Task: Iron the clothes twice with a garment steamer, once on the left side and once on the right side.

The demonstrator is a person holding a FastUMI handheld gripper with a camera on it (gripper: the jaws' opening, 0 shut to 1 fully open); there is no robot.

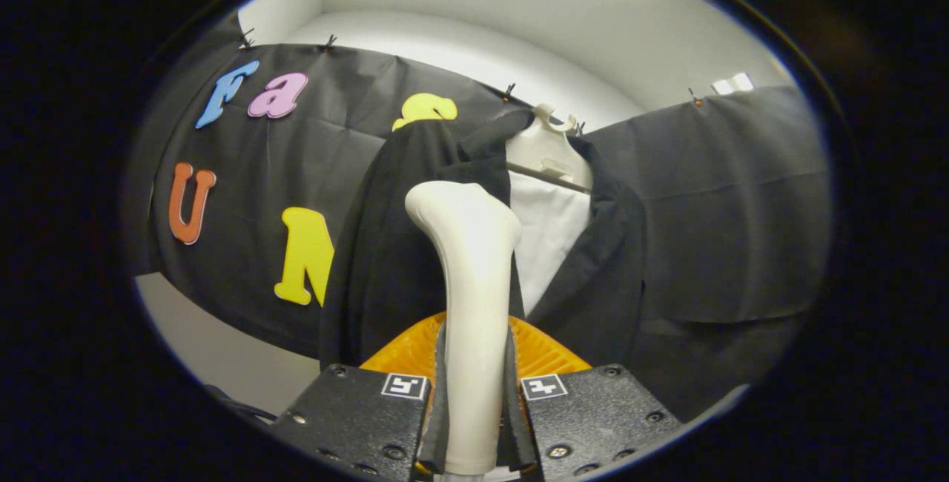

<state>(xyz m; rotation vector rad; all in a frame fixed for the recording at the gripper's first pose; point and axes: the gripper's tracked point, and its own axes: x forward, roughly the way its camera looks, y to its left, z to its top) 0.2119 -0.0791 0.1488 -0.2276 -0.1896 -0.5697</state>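
Clamped between both gripper (474, 400) fingers: white steamer (467, 274) handle, rigid, smooth, likely slippery; best held low. Beyond, soft black jacket (385, 259) hanging limp.

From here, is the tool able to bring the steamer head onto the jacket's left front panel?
Probably yes. The tool is shut on the white steamer, whose head sits just ahead of the black jacket on its hanger, and nothing stands between them.

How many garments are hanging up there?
2: a black jacket on the hanger, just beyond the steamer gripped in the jaws, and a white shirt inside it. More may be hidden.
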